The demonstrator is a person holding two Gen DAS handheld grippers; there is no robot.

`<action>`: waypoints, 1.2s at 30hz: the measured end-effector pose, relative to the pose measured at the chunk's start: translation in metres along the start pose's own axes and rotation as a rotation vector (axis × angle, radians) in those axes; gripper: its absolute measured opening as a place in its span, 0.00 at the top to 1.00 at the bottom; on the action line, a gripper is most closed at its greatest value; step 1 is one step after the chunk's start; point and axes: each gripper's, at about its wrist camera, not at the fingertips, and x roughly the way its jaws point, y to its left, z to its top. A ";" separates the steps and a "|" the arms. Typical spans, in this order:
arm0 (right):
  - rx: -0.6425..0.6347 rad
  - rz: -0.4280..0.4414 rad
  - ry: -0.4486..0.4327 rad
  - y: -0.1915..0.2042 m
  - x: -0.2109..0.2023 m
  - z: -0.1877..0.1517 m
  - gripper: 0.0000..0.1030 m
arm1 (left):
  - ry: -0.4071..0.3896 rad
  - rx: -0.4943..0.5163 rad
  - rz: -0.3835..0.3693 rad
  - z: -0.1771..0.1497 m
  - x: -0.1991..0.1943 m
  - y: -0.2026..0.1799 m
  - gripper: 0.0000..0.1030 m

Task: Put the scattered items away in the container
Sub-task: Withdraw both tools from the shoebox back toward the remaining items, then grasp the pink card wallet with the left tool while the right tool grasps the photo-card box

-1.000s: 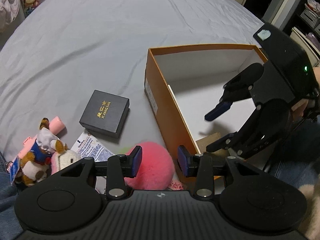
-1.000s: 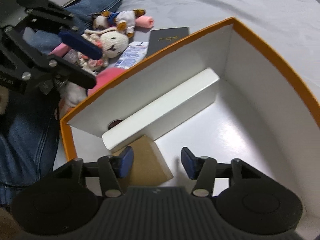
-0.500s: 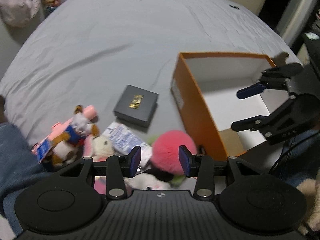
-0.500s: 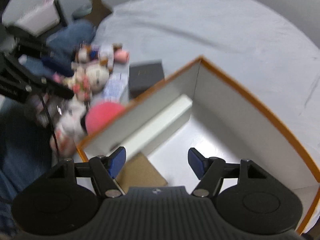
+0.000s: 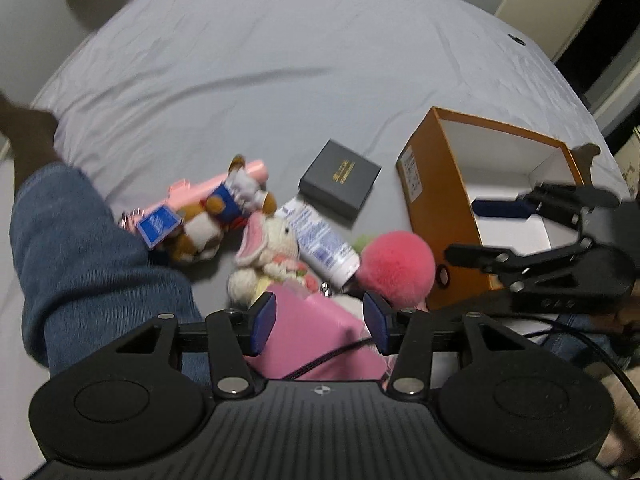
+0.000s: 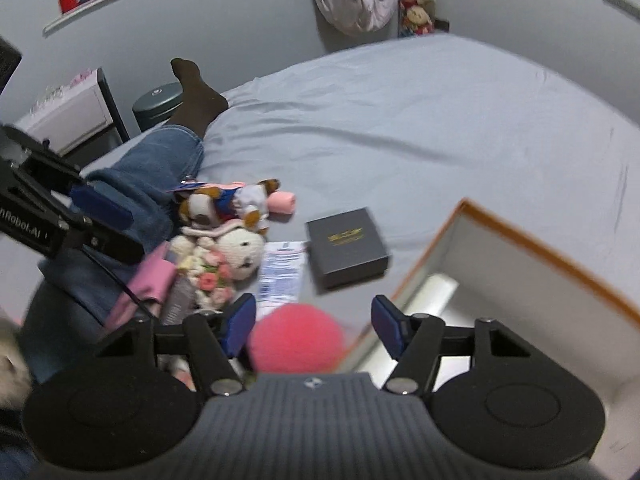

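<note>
An orange box (image 5: 436, 200) with a white inside stands on the grey bed; its corner shows in the right wrist view (image 6: 460, 220). Left of it lie a pink pompom (image 5: 396, 264) (image 6: 296, 340), a black gift box (image 5: 340, 178) (image 6: 348, 248), a white tube (image 5: 320, 236), a white bunny plush (image 5: 268, 248) (image 6: 236, 252), a brown dog plush (image 5: 216, 216) (image 6: 228, 204) and a pink pouch (image 5: 316, 332). My left gripper (image 5: 320, 322) is open and empty above the pouch. My right gripper (image 6: 314, 326) is open and empty above the pompom, beside the box's near end.
A person's jeans-clad leg (image 5: 92, 248) with a dark sock (image 6: 196, 92) lies on the bed left of the pile. A black cable (image 5: 332, 356) crosses the pouch. A wall with hanging plush toys (image 6: 416, 0) stands beyond the bed.
Both grippers have pulled back and up from the box. The right gripper has left the box's inside and now hangs over the pompom. The left gripper has moved left over the pouch.
</note>
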 end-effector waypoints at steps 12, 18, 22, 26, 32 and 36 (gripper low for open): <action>0.126 0.043 -0.008 0.020 0.005 -0.010 0.42 | 0.106 0.133 0.046 -0.001 -0.045 -0.003 0.44; 0.139 0.056 0.005 0.038 0.007 -0.014 0.49 | 0.127 0.171 0.068 -0.009 -0.050 -0.009 0.41; 0.137 0.059 0.024 0.047 0.015 -0.020 0.58 | 0.107 0.119 0.061 -0.010 -0.032 -0.016 0.40; 0.119 0.032 0.071 0.054 0.033 -0.030 0.61 | 0.111 0.050 0.050 -0.009 -0.005 -0.020 0.40; 0.126 0.089 0.073 0.059 0.038 -0.035 0.62 | 0.135 -0.160 0.058 -0.003 0.022 -0.003 0.39; 0.115 0.121 0.061 0.065 0.036 -0.032 0.63 | 0.138 -0.203 0.072 -0.002 0.026 0.000 0.39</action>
